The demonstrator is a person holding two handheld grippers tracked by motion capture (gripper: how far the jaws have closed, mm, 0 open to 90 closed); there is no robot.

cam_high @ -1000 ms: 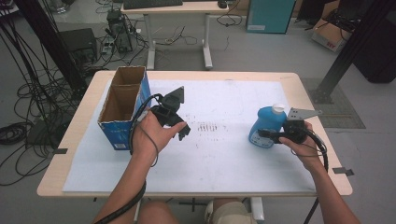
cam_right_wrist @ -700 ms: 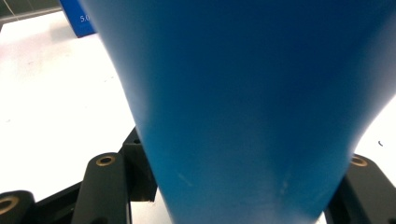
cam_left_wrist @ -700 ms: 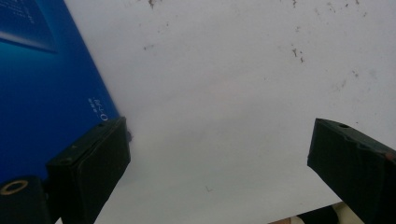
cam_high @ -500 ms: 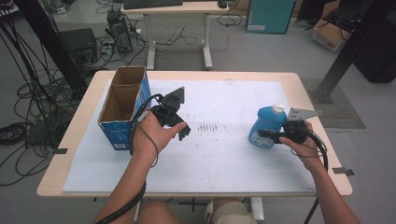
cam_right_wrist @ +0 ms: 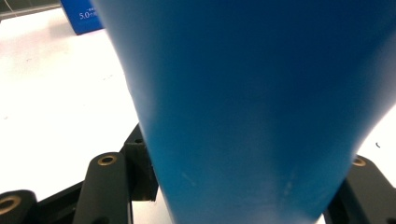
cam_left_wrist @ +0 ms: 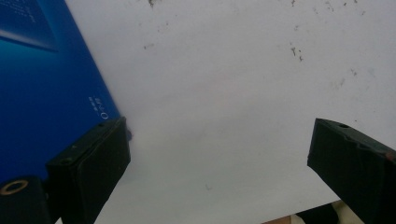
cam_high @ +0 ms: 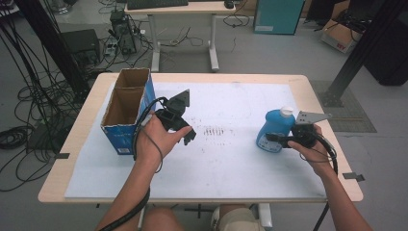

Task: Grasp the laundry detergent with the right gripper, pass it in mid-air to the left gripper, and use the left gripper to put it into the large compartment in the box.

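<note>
We see the blue bottle (cam_high: 275, 130) standing upright on the white sheet (cam_high: 231, 159) at the right side of the table (cam_high: 312, 91), its white cap (cam_high: 286, 111) on top. The right gripper (cam_high: 275, 139) comes at it from the right, low on the body, and its jaws sit on either side of the bottle's lower part. In the right gripper view the blue bottle (cam_right_wrist: 252, 107) fills the space between the two black jaws, which show at the bottom left and bottom right pressed up to its sides, so we read this gripper as pinching the bottle. The grey plate (cam_high: 310, 117) on top of that gripper sits just right of the cap.

The left gripper (cam_high: 188, 136) is well apart from the bottle, left of the table's middle, just beside the open cardboard box (cam_high: 126, 113) with blue outer walls. Its jaws are spread wide with nothing between them: in the left gripper view we find only bare white sheet (cam_left_wrist: 224, 93) in the gap, with the blue wall of the box (cam_left_wrist: 42, 88) close against the jaw at the left of that view. A patch of dark smudges (cam_high: 214, 131) marks the sheet between the two grippers, nearer the left one
</note>
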